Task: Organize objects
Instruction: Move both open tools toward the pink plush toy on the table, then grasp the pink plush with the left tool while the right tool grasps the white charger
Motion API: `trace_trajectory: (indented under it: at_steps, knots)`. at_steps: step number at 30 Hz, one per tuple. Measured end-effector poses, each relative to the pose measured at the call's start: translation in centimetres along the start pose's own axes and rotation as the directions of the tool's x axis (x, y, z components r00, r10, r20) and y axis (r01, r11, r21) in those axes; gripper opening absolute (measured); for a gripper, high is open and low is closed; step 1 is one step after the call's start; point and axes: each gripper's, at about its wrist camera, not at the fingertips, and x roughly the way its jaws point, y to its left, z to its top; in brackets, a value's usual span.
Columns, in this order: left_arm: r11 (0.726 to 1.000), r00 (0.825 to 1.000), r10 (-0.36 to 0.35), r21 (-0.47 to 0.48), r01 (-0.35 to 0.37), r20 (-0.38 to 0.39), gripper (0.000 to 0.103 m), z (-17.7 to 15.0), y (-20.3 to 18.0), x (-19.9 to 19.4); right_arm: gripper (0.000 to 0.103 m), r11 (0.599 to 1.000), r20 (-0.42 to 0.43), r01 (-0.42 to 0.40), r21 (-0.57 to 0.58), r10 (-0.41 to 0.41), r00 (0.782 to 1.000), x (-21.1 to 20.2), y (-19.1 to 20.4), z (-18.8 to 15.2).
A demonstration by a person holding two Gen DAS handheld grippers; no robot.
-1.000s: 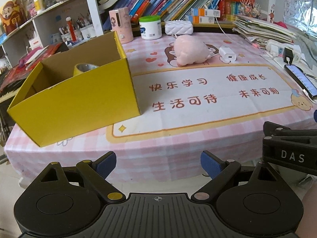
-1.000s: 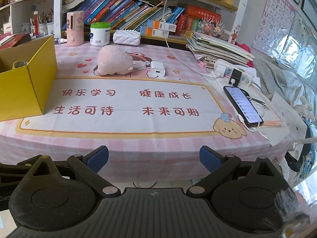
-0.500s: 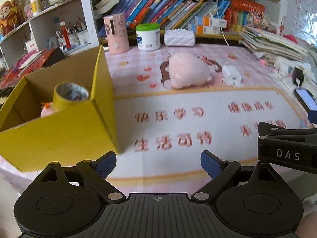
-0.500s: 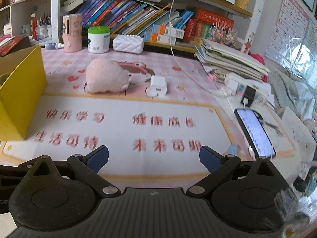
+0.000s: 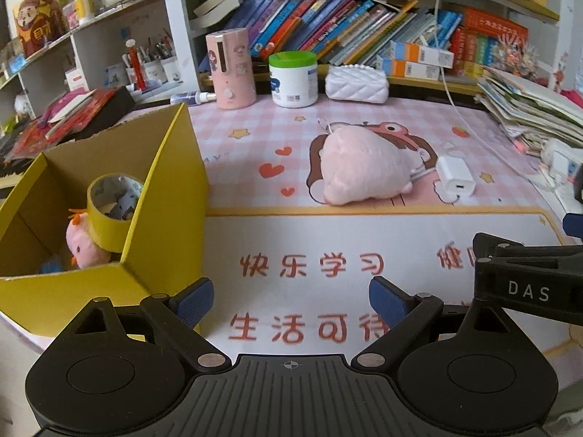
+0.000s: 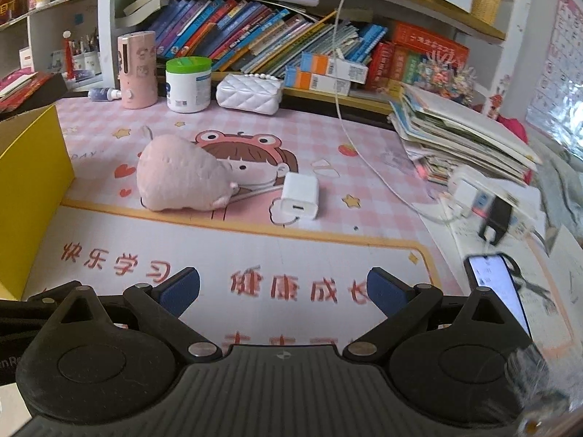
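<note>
- While both tools hang over the near edge of the bench (image 5: 473,123), the left gripper (image 5: 291,300) has its jaws spread wide with nothing between them; only the printed mat shows in the gap.
- Likewise released, the right gripper (image 6: 283,287) carries nothing, which fits a reach toward something rather than a carry.
- Ahead of the left jaws and a little to their right lies the pink plush toy (image 5: 364,167), slumped on its side on the mat, well apart from both pairs of pads (it looks soft enough to squash under a pinch).
- Just beside the plush, ahead of the right jaws, sits the white charger (image 6: 300,195), flat on its broad face with its port toward the camera; a thin white cord runs between the two.
- Left of the left jaws stands the yellow box (image 5: 156,196), open on top, evidently the collecting bin: a tape roll (image 5: 113,211) leans inside against a small pink chick toy (image 5: 83,244).
- Judging by that, the plush and charger are the loose items left to sort, and the open jaws are set for one of them.
- Far behind, the pink cylinder (image 5: 233,69), green-lidded tub (image 5: 293,78) and white quilted pouch (image 5: 355,82) line the back edge, seemingly at home there.
</note>
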Motion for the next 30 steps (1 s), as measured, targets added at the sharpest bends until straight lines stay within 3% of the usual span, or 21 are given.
trace_trajectory:
  at_steps: [17, 22, 30]
  knots:
    - [0.999, 1.0, 0.021, -0.033, -0.021, -0.019, 0.094, 1.3, -1.8, 2.3, 0.096, 0.995, -0.008, -0.096, -0.023, 0.096, 0.995, 4.2, -2.7, 1.4]
    - [0.999, 0.999, 0.022, -0.04, -0.024, -0.036, 0.094, 1.4, -1.9, 3.0, 0.09, 0.991, -0.024, -0.13, -0.031, 0.129, 0.991, 5.0, -2.7, 1.5]
    - [0.998, 0.999, 0.014, -0.055, -0.016, -0.043, 0.094, 2.0, -1.6, 3.9, 0.09, 0.991, -0.043, -0.129, -0.023, 0.128, 0.991, 7.3, -2.8, 2.4]
